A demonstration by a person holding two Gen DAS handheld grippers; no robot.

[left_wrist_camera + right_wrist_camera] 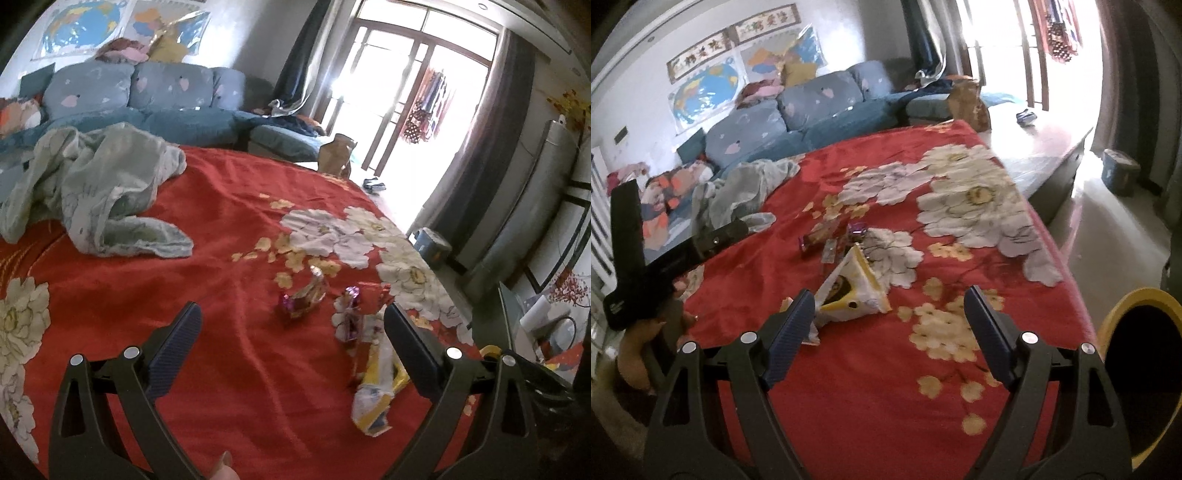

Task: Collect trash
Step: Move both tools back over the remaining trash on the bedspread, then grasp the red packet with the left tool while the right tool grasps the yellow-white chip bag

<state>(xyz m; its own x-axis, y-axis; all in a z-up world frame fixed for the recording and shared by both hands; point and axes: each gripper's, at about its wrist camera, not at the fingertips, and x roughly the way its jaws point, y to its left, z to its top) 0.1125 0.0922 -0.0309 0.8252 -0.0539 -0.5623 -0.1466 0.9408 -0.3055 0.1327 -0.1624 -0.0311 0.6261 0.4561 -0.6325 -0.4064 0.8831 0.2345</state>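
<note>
Yellow wrapper [853, 291] lies lengthwise toward purple wrappers [833, 238].

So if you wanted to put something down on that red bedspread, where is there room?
Bare red cloth lies between the crumpled pale blanket and the purple wrappers, and in front of both open grippers. It is crowded around the yellow-and-white packet, where the wrappers cluster.
</note>
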